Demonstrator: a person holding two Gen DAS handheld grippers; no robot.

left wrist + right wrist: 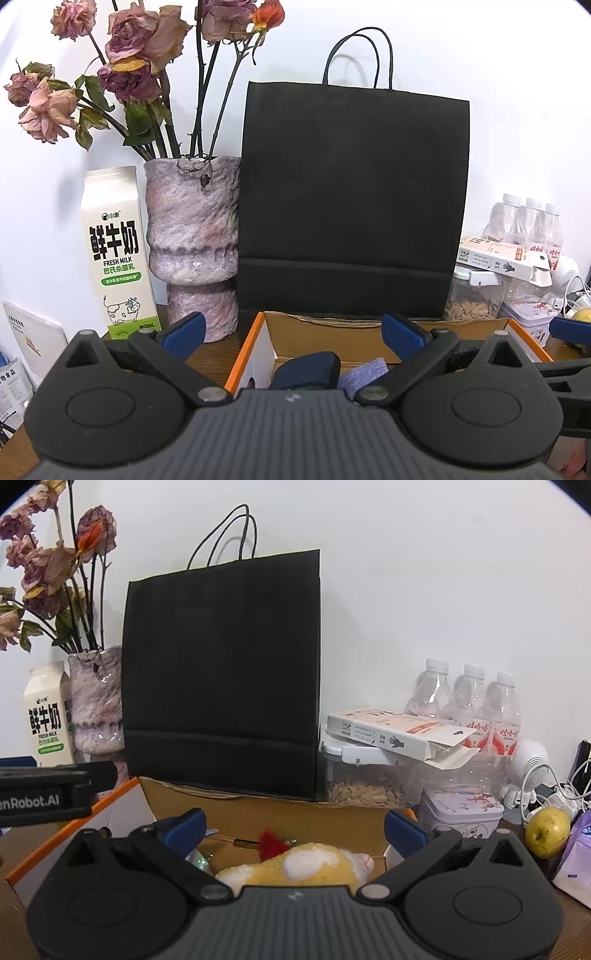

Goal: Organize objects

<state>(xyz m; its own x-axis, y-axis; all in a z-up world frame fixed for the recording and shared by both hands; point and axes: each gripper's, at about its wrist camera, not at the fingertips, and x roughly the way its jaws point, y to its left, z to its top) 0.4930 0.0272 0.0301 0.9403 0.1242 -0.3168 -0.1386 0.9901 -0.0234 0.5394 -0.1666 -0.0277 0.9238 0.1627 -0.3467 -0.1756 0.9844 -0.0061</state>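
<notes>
An open cardboard box (pixel 255 347) with an orange rim sits on the wooden table in front of a black paper bag (pixel 351 199). My left gripper (pixel 293 328) hangs over the box with its blue-padded jaws wide open and nothing between them. Below it in the box lie a dark blue padded item (pixel 310 367) and a piece of blue-grey cloth (pixel 364 373). My right gripper (pixel 293 821) is open over the same box (pixel 147 801). Under it lie a yellow and white plush toy (pixel 306 864) and a red tuft (pixel 271 843), not held.
A milk carton (pixel 116 251) and a mottled vase (pixel 192 240) of dried roses stand left of the bag. To the right are three water bottles (pixel 469 701), a white carton (pixel 391 731), a jar of seeds (pixel 365 794), a tin (pixel 461 810), a yellow fruit (pixel 546 830) and cables.
</notes>
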